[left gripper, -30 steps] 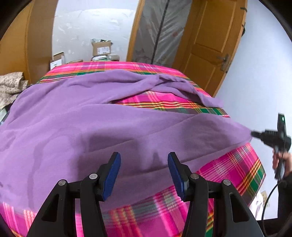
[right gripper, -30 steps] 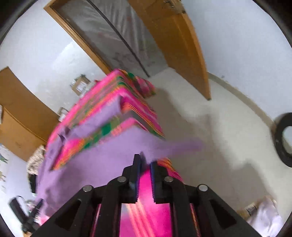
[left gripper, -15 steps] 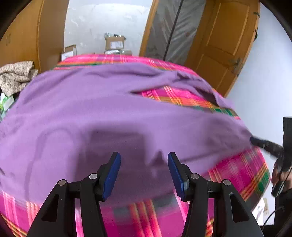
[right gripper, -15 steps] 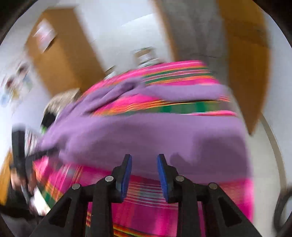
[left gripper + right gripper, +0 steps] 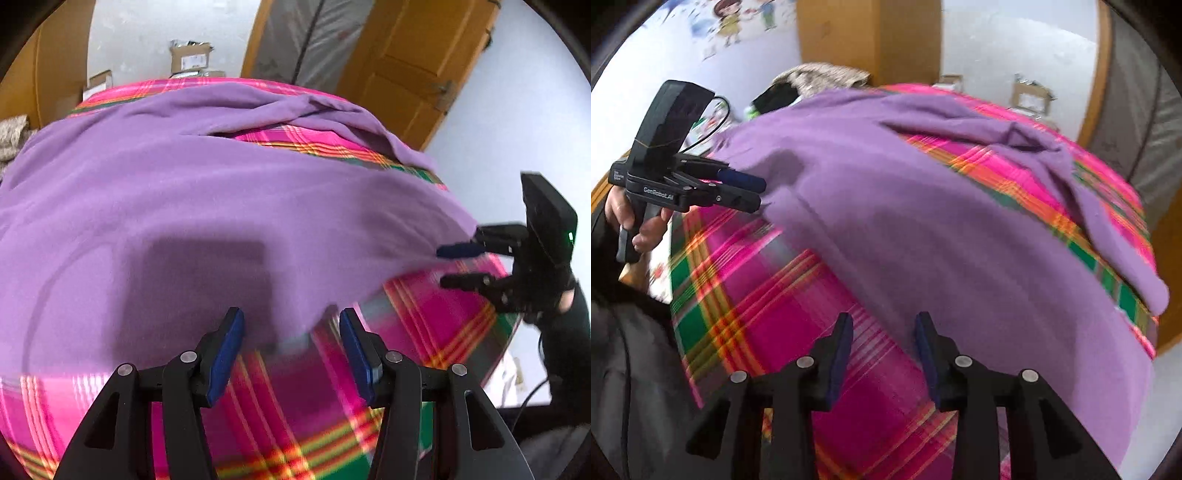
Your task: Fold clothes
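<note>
garment: purple top (image 5: 192, 206) spread over the pink plaid bed cover (image 5: 303, 413), reaching from the far edge almost to the near edge; one sleeve (image 5: 1108, 229) trails toward the far right corner.
left gripper (image 5: 291, 347): jaws wide, empty, poised just above the hem by the near edge; opening unchanged from a second ago.
right gripper (image 5: 882, 343): jaws parted, holding nothing, over the bed's near right side. a second ago it was nearly closed on the hem at the right edge; it has let go and swung round.
hem: lies looser now, its near right corner drawn back.
hand (image 5: 631, 218): grips the left tool's handle.
</note>
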